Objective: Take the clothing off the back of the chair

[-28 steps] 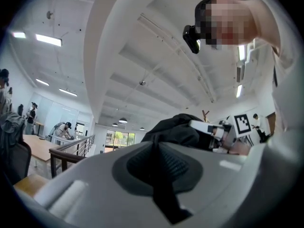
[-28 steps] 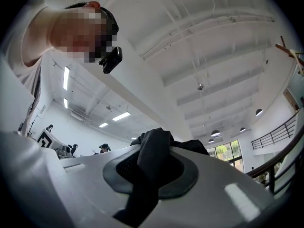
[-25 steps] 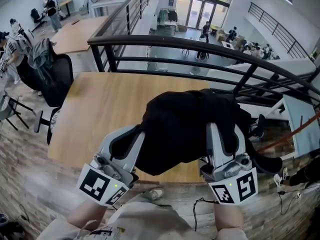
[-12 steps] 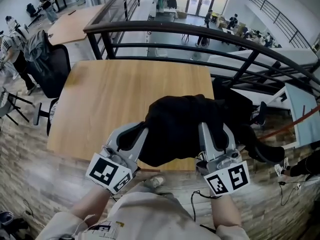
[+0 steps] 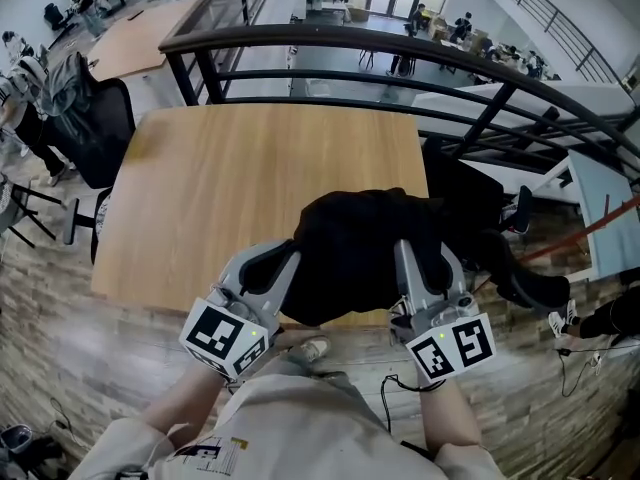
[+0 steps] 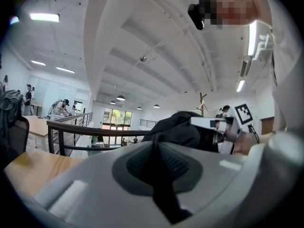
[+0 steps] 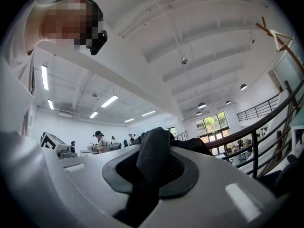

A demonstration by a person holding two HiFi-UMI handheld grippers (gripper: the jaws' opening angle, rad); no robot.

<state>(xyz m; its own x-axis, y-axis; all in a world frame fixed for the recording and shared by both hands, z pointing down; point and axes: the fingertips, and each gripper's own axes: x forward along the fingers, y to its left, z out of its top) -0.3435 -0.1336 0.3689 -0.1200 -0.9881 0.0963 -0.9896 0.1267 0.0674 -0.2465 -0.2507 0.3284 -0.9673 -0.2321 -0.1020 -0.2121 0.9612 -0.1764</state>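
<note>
A black garment (image 5: 360,253) hangs bunched between my two grippers, above the near edge of the wooden table (image 5: 220,178). My left gripper (image 5: 288,258) is shut on the garment's left side, and a strip of black cloth (image 6: 161,189) is pinched between its jaws. My right gripper (image 5: 407,255) is shut on the right side, with a thick black fold (image 7: 151,160) between its jaws. Both sets of fingertips are buried in the cloth in the head view. A black chair (image 5: 485,213) stands just right of the table, partly hidden behind the garment.
A dark metal railing (image 5: 400,48) runs behind the table, with a lower floor beyond it. Left of the table stands another black chair (image 5: 100,133) with a grey garment (image 5: 65,88) over its back. A person's shoe (image 5: 312,348) and a cable (image 5: 385,403) lie below my grippers.
Both grippers have come down together with the black garment, which now hangs lower and closer to the table's near edge. The grips have not changed.
</note>
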